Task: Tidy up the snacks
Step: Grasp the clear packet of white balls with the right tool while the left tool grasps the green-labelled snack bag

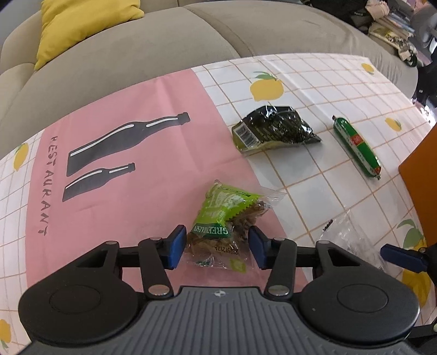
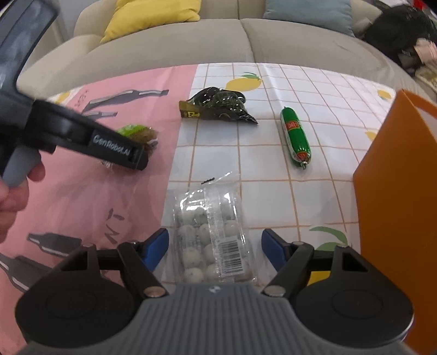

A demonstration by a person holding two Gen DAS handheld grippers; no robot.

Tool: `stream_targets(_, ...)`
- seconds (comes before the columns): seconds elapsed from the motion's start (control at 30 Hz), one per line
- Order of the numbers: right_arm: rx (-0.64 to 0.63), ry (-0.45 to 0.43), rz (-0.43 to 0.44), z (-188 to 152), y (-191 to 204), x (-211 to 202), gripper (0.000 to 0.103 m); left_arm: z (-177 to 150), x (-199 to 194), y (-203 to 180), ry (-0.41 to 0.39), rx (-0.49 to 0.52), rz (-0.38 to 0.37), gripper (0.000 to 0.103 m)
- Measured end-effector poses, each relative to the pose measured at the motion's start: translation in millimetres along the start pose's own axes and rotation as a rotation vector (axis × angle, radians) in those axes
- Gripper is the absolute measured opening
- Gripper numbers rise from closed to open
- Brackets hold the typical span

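My left gripper (image 1: 217,243) is open, its blue pads on either side of a green raisin packet (image 1: 228,218) lying on the pink cloth; the packet also shows in the right wrist view (image 2: 136,133), partly hidden behind the left gripper body (image 2: 90,136). My right gripper (image 2: 214,250) is open around a clear bag of white round candies (image 2: 211,234) lying on the checked tablecloth; the bag also shows in the left wrist view (image 1: 347,234). A dark green seaweed packet (image 1: 273,128) (image 2: 218,105) and a green sausage stick (image 1: 356,147) (image 2: 296,136) lie farther back.
An orange box (image 2: 396,196) stands at the right, also in the left wrist view (image 1: 422,174). A beige sofa (image 1: 164,38) with a yellow cushion (image 1: 82,24) runs behind the table. The pink cloth (image 1: 136,169) covers the table's left part.
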State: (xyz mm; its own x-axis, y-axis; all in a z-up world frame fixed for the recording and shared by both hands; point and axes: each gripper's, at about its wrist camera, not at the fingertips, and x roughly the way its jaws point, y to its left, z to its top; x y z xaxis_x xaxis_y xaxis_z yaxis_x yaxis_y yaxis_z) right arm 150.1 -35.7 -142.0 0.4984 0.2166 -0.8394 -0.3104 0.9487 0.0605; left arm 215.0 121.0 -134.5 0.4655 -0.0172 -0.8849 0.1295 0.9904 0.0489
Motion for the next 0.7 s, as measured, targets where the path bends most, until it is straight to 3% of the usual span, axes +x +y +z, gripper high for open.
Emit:
stream_targets(0.17, -0.033, -0.006, -0.016, -1.6, 4.5, -3.1, 0.059, -6.1, -5.2, -5.8, 0.041, -0.039, 0.028, 0.053)
stream_targets(0.37, -0.012, 0.032, 0.002, 1.9, -0.7, -7.4, 0.052, -20.0, -19.2, -8.9, 0.075, -0.15, -0.009, 0.045)
stream_targets(0.7, 0.115, 0.096, 0.066, -15.8, -22.7, -31.6, 0.051, -56.2, -46.9, -13.0, 0.086, -0.365, -0.105, 0.042)
